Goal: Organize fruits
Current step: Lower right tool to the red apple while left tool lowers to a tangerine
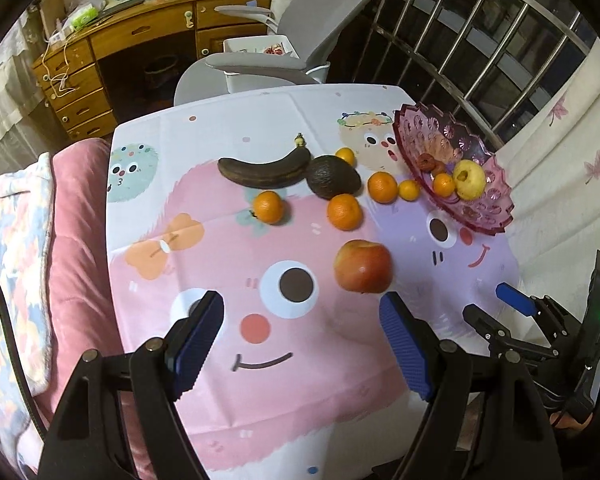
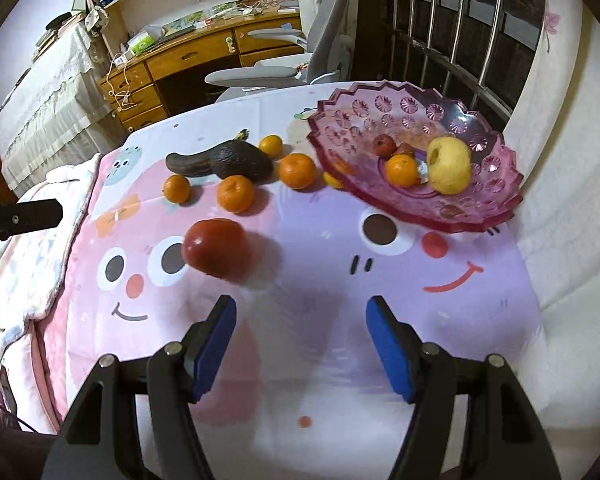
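Note:
A red apple (image 1: 363, 266) (image 2: 216, 247) lies on the cartoon tablecloth, just beyond both grippers. Behind it lie a dark banana (image 1: 262, 169) (image 2: 186, 164), an avocado (image 1: 333, 177) (image 2: 242, 162) and several oranges (image 1: 344, 211) (image 2: 235, 193). A pink glass bowl (image 1: 488, 216) (image 2: 480, 208) at the right holds a yellow apple (image 1: 469, 179) (image 2: 449, 165), an orange and small red fruits. My left gripper (image 1: 300, 312) is open and empty, the apple by its right finger. My right gripper (image 2: 300, 314) (image 1: 500, 300) is open and empty, right of the apple.
The table (image 1: 204, 128) is covered with a pink and purple cartoon cloth. A pink bed cover (image 1: 80, 208) lies to the left. A grey office chair (image 1: 300, 40) and wooden desk (image 1: 140, 36) stand behind. Metal window bars (image 2: 460, 20) are behind the bowl.

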A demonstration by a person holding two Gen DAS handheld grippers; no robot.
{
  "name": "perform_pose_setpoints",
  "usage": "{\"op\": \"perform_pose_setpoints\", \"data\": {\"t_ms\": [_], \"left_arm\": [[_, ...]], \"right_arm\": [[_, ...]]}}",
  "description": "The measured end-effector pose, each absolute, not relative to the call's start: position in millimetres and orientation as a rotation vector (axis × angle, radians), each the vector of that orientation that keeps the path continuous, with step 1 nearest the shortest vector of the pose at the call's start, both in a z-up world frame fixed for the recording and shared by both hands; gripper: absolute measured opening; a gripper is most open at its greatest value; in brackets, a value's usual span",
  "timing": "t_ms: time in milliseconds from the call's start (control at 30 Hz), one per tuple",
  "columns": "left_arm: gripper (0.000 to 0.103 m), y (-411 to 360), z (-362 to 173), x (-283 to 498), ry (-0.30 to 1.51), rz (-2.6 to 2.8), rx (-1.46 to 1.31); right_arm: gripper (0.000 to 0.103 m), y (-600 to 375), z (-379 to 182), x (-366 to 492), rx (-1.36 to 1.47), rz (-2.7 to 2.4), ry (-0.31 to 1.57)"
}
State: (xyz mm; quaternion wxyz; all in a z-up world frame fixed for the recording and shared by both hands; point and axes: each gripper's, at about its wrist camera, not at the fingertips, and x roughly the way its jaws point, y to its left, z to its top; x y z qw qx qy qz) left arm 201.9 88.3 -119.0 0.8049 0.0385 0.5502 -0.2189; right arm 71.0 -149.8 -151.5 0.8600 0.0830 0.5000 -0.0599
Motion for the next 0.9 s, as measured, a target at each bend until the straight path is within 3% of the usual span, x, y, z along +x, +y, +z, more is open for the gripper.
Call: {"op": "perform_pose_setpoints", "data": {"t_ms": [567,900], "left_arm": [[0.079,94,-136,257,1.197,-0.455,0.115],[0.079,63,-179,305,1.26,-0.429,0.112]], "right_arm": [[0.068,-87,-156,97,0.059,0.02,1.103],[0.068,-81,-170,132,-0.032,0.086,1.127]]}}
